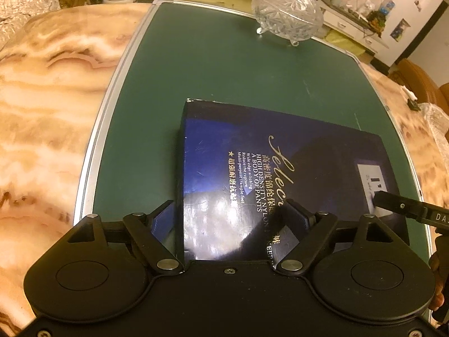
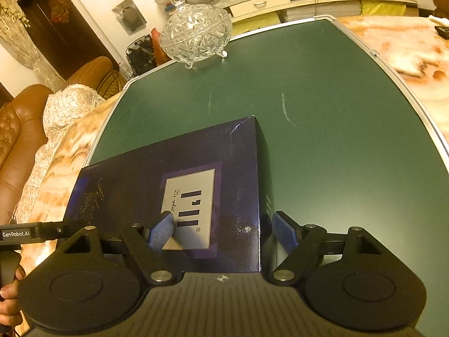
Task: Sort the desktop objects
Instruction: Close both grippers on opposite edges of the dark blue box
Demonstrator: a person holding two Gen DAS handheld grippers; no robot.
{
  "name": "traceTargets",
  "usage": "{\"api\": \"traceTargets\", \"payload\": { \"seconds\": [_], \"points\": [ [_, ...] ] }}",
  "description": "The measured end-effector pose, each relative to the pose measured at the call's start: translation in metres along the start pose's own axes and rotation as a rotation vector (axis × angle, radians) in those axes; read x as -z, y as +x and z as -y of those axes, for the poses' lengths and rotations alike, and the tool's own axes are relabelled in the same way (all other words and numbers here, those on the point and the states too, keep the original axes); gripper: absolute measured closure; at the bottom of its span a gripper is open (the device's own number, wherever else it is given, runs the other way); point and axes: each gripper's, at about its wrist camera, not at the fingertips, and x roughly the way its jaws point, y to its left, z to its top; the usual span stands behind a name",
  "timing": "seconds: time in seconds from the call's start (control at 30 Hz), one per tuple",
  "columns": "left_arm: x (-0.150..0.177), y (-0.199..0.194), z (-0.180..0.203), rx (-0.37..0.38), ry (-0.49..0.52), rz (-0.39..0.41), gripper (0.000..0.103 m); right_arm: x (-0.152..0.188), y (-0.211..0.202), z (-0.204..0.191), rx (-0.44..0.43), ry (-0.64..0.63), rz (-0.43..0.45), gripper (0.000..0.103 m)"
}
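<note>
On the green board (image 1: 224,64), lidded crystal bowl (image 1: 286,11) behind closed box (image 1: 252,168)

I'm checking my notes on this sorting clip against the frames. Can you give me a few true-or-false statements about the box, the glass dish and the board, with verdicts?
1. The dark blue box lies flat on the green board. True.
2. The glass dish sits on top of the box. False: it stands on the board near its far edge, apart from the box.
3. The glass dish has small feet. True.
4. The green board lies on a plain white table. False: the table has an orange marbled pattern.
5. The box carries gold lettering. True.
6. The box lid is open. False: the box is closed.
</note>
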Motion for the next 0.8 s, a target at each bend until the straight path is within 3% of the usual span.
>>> {"api": "traceTargets", "payload": {
  "seconds": [0.8],
  "points": [
    [0.010, -0.026, 0.019, -0.052, 0.072, -0.019, 0.027, 0.007, -0.018, -0.011, 0.006, -0.010, 0.007, 0.027]
  ]
}}
